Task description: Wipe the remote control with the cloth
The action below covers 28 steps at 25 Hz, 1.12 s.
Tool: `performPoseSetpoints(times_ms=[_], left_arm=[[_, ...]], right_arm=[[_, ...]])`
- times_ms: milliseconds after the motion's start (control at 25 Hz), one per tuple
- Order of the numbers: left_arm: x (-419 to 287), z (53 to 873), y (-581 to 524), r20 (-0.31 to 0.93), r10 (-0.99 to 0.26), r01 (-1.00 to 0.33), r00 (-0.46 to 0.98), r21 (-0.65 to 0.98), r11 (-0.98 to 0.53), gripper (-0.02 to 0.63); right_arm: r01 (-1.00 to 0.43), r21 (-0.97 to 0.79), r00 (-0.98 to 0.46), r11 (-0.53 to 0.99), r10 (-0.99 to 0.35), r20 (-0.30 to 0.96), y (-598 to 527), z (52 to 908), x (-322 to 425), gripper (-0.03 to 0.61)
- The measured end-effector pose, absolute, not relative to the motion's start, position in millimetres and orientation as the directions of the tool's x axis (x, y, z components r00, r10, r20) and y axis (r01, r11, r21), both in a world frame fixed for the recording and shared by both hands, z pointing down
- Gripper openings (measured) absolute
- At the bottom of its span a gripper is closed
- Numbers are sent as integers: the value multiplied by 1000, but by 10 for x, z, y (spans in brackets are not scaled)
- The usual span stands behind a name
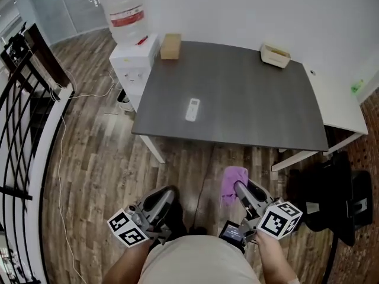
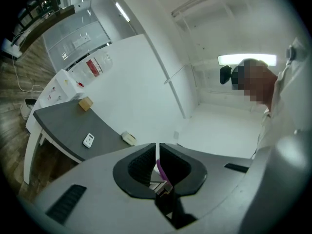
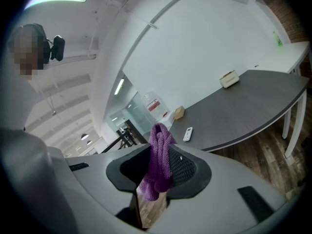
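While the person stands back from a dark grey, matte, rectangular table (image 1: 249, 99), both grippers hang close to the body over a wood-plank floor (image 1: 89, 158). The right gripper (image 3: 158, 152) has its ribbed black pads pressed onto a purple cloth (image 3: 158, 165). The cloth is soft and knitted-looking. It is bunched into a thick fold that rises above the jaw tips and droops below them. The left gripper (image 2: 157, 152) has its jaws drawn together, leaving only a thin seam between the pads, and it holds nothing. Each gripper has a smooth grey shell and carries a white cube printed with black square markers.

The remote control (image 1: 192, 109) is a small, white, flat, oblong bar. It lies flat on the tabletop well ahead of both grippers, forward and to the left of the right gripper's tips, and neither gripper touches it. Farther beyond the remote, a tan cardboard box (image 1: 170, 46) sits at the table's far left edge. A shallow, pale box (image 1: 275, 55) sits at the far right. A white water dispenser (image 1: 133, 64) with a clear bottle on top stands beside the table's far left corner.
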<state>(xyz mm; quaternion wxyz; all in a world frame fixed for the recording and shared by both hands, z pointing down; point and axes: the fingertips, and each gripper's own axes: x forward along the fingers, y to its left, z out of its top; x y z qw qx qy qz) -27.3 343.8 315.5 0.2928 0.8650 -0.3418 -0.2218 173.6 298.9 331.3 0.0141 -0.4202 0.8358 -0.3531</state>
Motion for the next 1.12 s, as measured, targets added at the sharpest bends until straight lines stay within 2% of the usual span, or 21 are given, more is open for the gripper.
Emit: performPoseSetpoints(times_ms=[240, 320, 400, 640, 880, 1120], left_arm=[[-584, 3542, 2357, -33, -695, -506, 718, 662, -553, 14], [-657, 3692, 2043, 16, -669, -502, 743, 673, -542, 111], [-699, 3839, 1768, 49, -629, -489, 776, 677, -550, 127], [-680, 4262, 1190, 112, -522, -431, 846, 719, -544, 129], [-531, 4780, 766, 240, -503, -496, 830, 731, -469, 129], [-390, 5043, 492, 316, -497, -536, 808, 744, -398, 129]], right_arm=[[-763, -577, -547, 292, -768, 334, 2190, 3376, 1469, 115], [-786, -553, -521, 276, -777, 354, 1948, 3374, 1365, 115], [-806, -531, -497, 260, -785, 370, 1720, 3403, 1273, 115], [-841, -508, -432, 188, -800, 417, 1228, 3573, 1137, 115], [-873, -444, -422, 199, -764, 488, 837, 3833, 1127, 115], [-865, -418, -482, 278, -691, 538, 402, 4136, 1136, 115]])
